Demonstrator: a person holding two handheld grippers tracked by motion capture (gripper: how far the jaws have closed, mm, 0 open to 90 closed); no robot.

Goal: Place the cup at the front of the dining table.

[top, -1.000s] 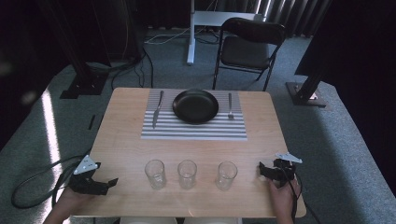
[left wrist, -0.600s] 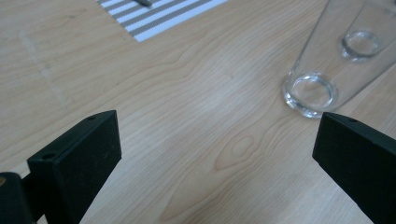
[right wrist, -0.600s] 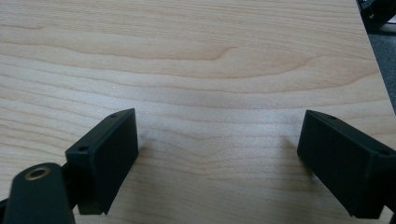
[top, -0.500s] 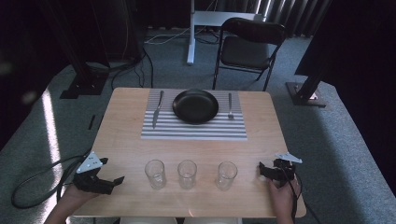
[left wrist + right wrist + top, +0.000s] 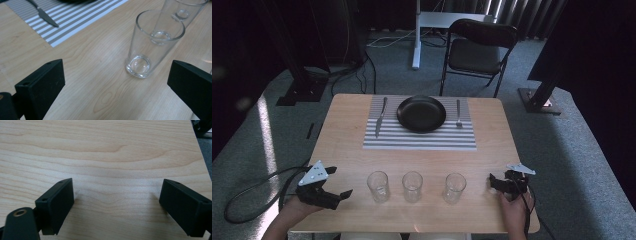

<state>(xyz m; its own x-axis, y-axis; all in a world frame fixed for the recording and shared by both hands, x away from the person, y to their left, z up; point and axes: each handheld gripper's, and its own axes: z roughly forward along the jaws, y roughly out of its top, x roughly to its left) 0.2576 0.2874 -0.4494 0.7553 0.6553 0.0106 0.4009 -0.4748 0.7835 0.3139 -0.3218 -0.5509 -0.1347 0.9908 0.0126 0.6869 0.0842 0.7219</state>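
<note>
Progress: nothing moved yet | left gripper (image 5: 334,187) spread, empty, facing nearest glass (image 5: 152,42) | right gripper (image 5: 497,182) spread, empty | three glasses stood untouched

Your left gripper (image 5: 337,186) sits at the near left, jaws spread wide and angled inward; your right gripper (image 5: 493,182) (jaws likewise apart) rests low at the near right.

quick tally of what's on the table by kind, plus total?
Clear drinking glasses: 3 (left, middle, right)
Round black plate: 1
Metal knife: 1
Metal fork: 1
Grey-and-white striped placemat: 1
Total: 7
</note>
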